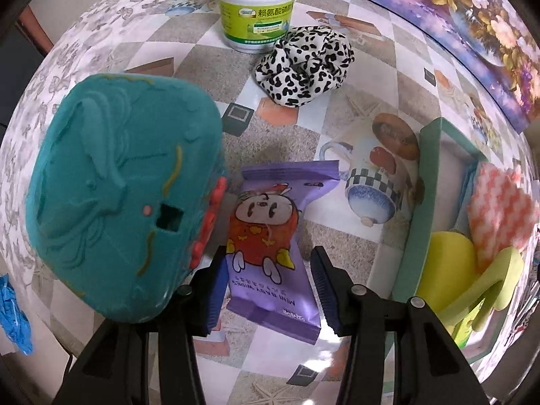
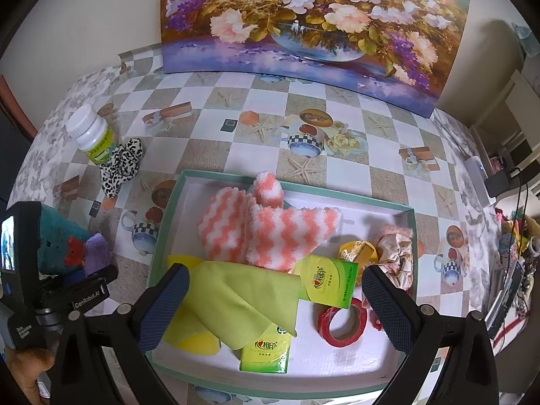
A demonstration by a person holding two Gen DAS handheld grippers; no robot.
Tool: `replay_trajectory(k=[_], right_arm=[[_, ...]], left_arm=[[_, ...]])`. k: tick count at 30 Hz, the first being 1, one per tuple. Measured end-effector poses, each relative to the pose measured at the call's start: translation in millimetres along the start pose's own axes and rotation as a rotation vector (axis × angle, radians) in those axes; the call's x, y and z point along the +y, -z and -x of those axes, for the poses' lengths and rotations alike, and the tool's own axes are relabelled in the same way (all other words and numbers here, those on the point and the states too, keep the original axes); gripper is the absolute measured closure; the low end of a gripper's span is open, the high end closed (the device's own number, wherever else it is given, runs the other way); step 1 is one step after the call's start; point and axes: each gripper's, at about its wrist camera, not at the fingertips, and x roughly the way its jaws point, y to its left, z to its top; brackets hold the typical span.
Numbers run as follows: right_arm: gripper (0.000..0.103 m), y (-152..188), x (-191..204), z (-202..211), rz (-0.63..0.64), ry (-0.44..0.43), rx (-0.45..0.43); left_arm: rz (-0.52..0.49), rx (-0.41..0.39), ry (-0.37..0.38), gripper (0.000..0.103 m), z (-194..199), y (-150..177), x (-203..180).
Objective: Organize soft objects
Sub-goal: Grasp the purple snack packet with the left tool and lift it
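Observation:
A purple pack of baby wipes (image 1: 270, 249) lies flat on the tablecloth between the open fingers of my left gripper (image 1: 268, 287); the left pad is close against it, the right pad stands apart. A black-and-white spotted scrunchie (image 1: 303, 65) lies beyond it, also in the right wrist view (image 2: 121, 165). A green-rimmed tray (image 2: 168, 209) holds a pink-and-white fuzzy cloth (image 2: 266, 233), a yellow-green cloth (image 2: 243, 300), green tissue packs (image 2: 324, 281), a red tape roll (image 2: 342, 320) and a crumpled pink scrunchie (image 2: 398, 253). My right gripper (image 2: 273, 307) is open above the tray, empty.
A teal moulded toy (image 1: 118, 195) stands just left of the wipes. A white bottle with a green label (image 1: 257, 6) stands behind the scrunchie. A flower painting (image 2: 314, 20) leans against the back wall. The tray (image 1: 422, 202) lies right of the wipes. A blue glove (image 1: 13, 314) lies at the left table edge.

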Motion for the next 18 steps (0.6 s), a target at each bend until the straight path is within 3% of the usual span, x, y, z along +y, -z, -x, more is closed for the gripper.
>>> replay_trajectory(k=[2,10,18], right_arm=[[0.000,0,2,-2,0.005,0.001,0.004],[0.000,-1,8,-10,0.025,0.005,0.013],[0.000,-7,4,-8,-0.006,-0.010,-0.016]], left_arm=[[-0.002,-0.002,0.000,0.059,1,1,3],[0.007,-0.023,0.083,0.061,23,-6,2],[-0.012,-0.114,0.161,0.061,64,-12,-12]])
